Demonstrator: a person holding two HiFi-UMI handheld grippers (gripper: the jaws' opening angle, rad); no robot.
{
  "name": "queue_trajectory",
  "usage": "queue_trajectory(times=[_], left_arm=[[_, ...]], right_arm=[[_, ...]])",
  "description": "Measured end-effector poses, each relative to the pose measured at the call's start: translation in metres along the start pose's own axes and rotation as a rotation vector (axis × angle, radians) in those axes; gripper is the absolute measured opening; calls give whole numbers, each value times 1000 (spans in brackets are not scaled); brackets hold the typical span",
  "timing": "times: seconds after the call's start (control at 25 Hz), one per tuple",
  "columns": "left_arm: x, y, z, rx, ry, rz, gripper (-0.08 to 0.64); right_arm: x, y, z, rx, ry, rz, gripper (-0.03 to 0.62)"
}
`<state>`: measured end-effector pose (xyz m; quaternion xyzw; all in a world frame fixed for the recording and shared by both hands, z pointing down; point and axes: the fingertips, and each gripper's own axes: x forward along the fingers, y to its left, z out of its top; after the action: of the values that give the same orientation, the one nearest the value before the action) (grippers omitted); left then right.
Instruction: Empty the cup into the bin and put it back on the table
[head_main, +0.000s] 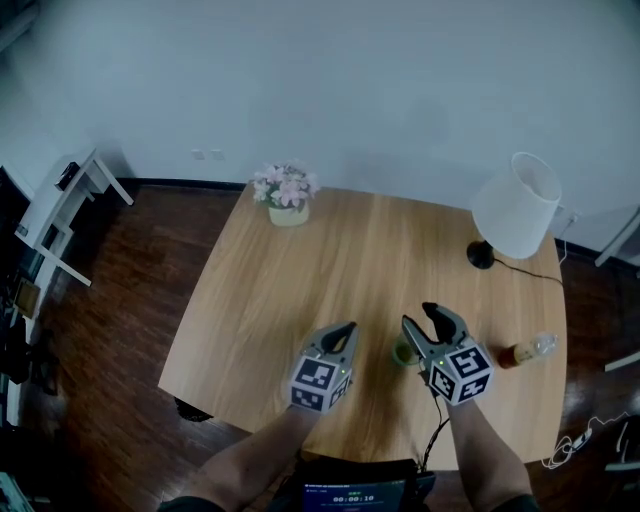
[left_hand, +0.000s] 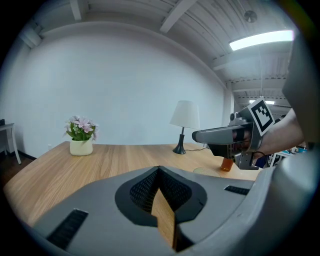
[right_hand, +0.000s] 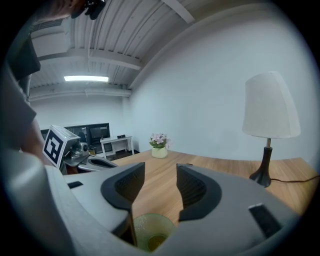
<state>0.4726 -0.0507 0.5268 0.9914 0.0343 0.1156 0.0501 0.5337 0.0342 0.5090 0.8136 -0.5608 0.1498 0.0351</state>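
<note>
Plainly, your right tongs (head_main: 418, 316) stood apart around the green cup (right_hand: 150, 234), pads not pressing it. The cup sat upright on the table (head_main: 350, 250) near its front edge. Your left tongs (head_main: 345, 330) were together, empty. No bin showed. Closing on the cup or lifting clear looked next; I couldn't tell which.

- An office-like room: white walls, a ribbed ceiling with a strip light (right_hand: 86, 78).
- Monitors (right_hand: 92, 132) stood on far desks (right_hand: 116, 142).
- Nearer, a wooden table (head_main: 340, 260) held a lamp (head_main: 515, 205) and potted flowers (head_main: 287, 195).
</note>
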Motion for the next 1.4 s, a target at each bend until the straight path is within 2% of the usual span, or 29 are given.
queue_trajectory(times=[0.08, 0.24, 0.44, 0.48, 0.52, 0.76, 0.8, 1.0, 1.4], left_arm=[[-1, -2, -4, -7, 6, 0, -6], [-1, -8, -10, -17, 14, -4, -6], [-2, -16, -15, -12, 26, 1, -6], [-1, -17, -18, -10, 33, 7, -6], [0, -17, -21, -12, 40, 12, -6], [-3, -16, -48, -54, 93, 32, -6], [-4, -15, -51, -58, 98, 36, -6], [-7, -15, -61, -66, 112, 41, -6], [-14, -14, -76, -84, 138, 70, -6]], right_arm=[[-2, 4, -8, -16, 13, 18, 262], [-5, 10, -25, -22, 47, 54, 343], [-7, 10, -51, -12, 93, 66, 352], [-7, 10, -56, -10, 106, 69, 403], [-6, 10, -61, -10, 117, 71, 413], [-1, 14, -92, -13, 201, 98, 415], [-1, 15, -97, -8, 215, 106, 466], [2, 22, -122, -17, 267, 120, 471], [10, 17, -138, -19, 286, 79, 471]])
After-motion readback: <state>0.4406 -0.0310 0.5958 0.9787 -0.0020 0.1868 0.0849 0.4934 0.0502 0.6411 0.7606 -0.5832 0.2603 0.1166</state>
